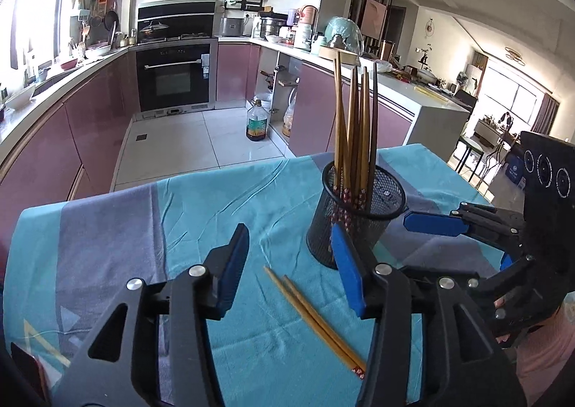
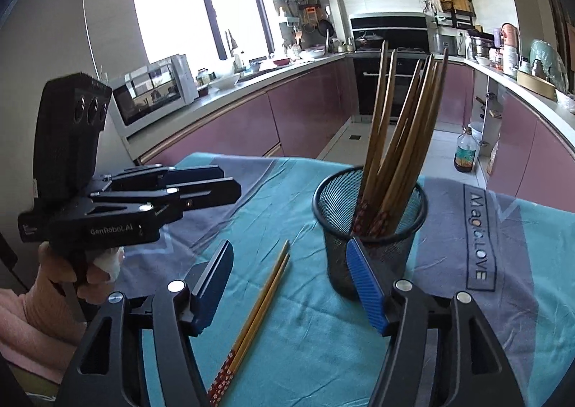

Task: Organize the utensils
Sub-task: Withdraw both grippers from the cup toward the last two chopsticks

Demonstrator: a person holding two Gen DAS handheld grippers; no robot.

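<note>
Kitchen counters and an oven form the background; the work surface is a table under a teal and grey cloth point(image 1: 201, 198).

**Status.** A mesh cup point(image 1: 354, 216) stands upright on the cloth and holds a bundle of chopsticks point(image 1: 354, 126), tips up. One pair point(image 1: 316, 320) lies flat on the cloth just in front of the cup, apart from it. This appears to be the last item outside the cup.

**Grippers.** The left gripper point(image 1: 293, 263) stands with jaws wide and empty. The right gripper point(image 2: 287, 286) is likewise spread with nothing between its pads. Neither touches the pair.

**Procedure (judged).**
1. Lower one gripper so that its pads straddle both sticks together.
2. Grip near the middle or toward the patterned ends, so that the pair stays balanced.
3. Close on both sticks at once; a grip on one stick alone would leave the other on the cloth.
4. Keep clear of the cup wall, since a light mesh cup is likely to tip if nudged.

**View differences.** The right wrist view shows the patterned ends of the pair at length, printed lettering on the cloth, and the person's hand point(image 2: 72, 274) on the left gripper. The left wrist view shows the right gripper point(image 1: 436, 223) from the side, just beside the cup, and the living area beyond.
</note>
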